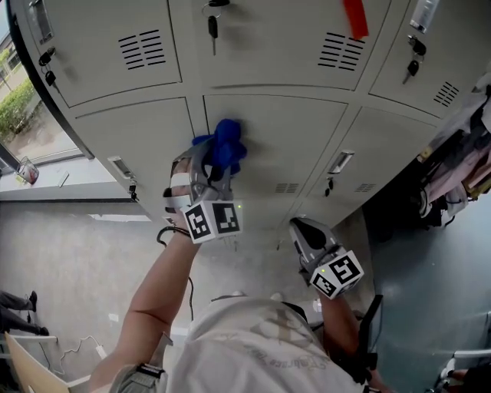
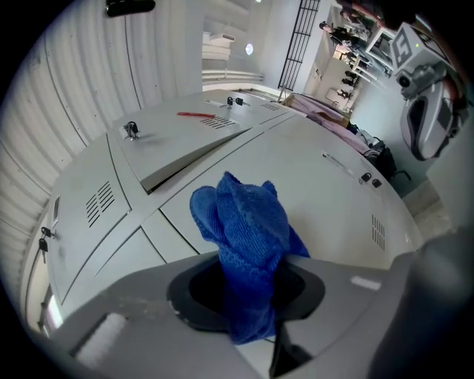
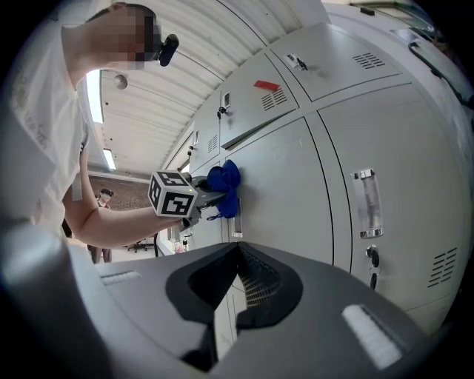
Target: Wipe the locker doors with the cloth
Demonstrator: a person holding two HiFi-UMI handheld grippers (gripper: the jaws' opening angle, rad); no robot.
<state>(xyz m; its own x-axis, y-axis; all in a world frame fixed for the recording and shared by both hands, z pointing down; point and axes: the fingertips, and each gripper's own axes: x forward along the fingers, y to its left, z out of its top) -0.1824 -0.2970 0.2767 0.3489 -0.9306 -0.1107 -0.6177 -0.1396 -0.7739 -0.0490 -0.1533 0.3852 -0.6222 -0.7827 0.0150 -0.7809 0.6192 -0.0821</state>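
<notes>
Holding: L gripper [image 2: 244,296] clamps the blue cloth [image 2: 248,229]. Jaws closed on its lower end, bunched top sticks out past the tips.
Cloth loc: against centre locker door [image 1: 291,127], upper-left part, close to that door's left edge. Looks in contact w/ the panel in head view and R gripper view.
R gripper [image 3: 229,296]: jaws drawn together, only a thin slit, nothing btwn them. Sits lower and to the right of L gripper, well apart from cloth, pointing at the lower lockers.
Marker cubes: one on each gripper, both facing the head cam.
Lockers: pale grey metal, 2 rows in view, vent slots [image 1: 142,50] on doors.
Upper door: red tag [image 1: 355,17] just above its vents. In L gripper view its lower edge stands slightly proud, dark gap under it.
Keys: key [image 1: 212,29] hangs from lock above the centre door. Others on neighbouring locks.
Pull handle: recessed, on door right of centre [image 1: 340,162].
Person: bare forearm [image 1: 153,299] behind L gripper, light T-shirt at bottom of head view.
Surroundings: grey floor [image 1: 69,253], window w/ greenery at far left [image 1: 15,107].
</notes>
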